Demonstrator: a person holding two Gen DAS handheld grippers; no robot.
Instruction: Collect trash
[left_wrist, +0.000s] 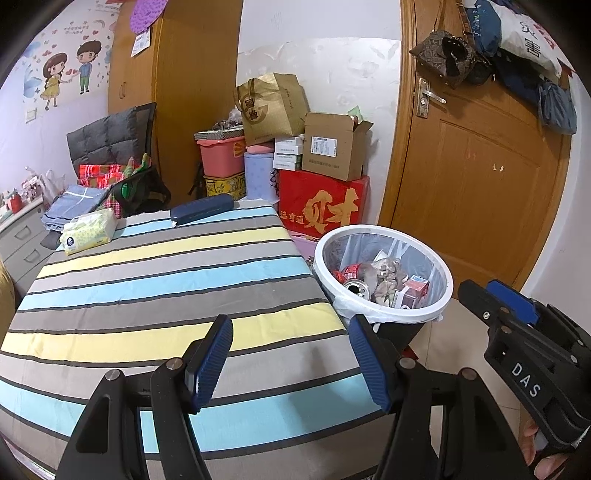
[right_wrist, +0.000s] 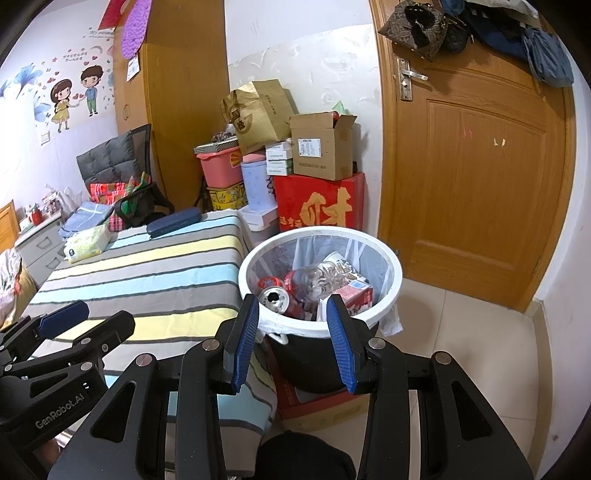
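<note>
A white-rimmed trash bin with a clear liner stands on the floor beside the striped table. It holds a crushed can, a clear plastic bottle, a red carton and crumpled wrappers. The bin also shows in the left wrist view. My left gripper is open and empty over the table's near right part. My right gripper is open and empty just in front of the bin's near rim. The right gripper also shows at the right edge of the left wrist view.
A tissue pack and a dark blue case lie at the table's far end. Stacked boxes, a red box and a paper bag stand against the wall behind the bin. A wooden door is at the right.
</note>
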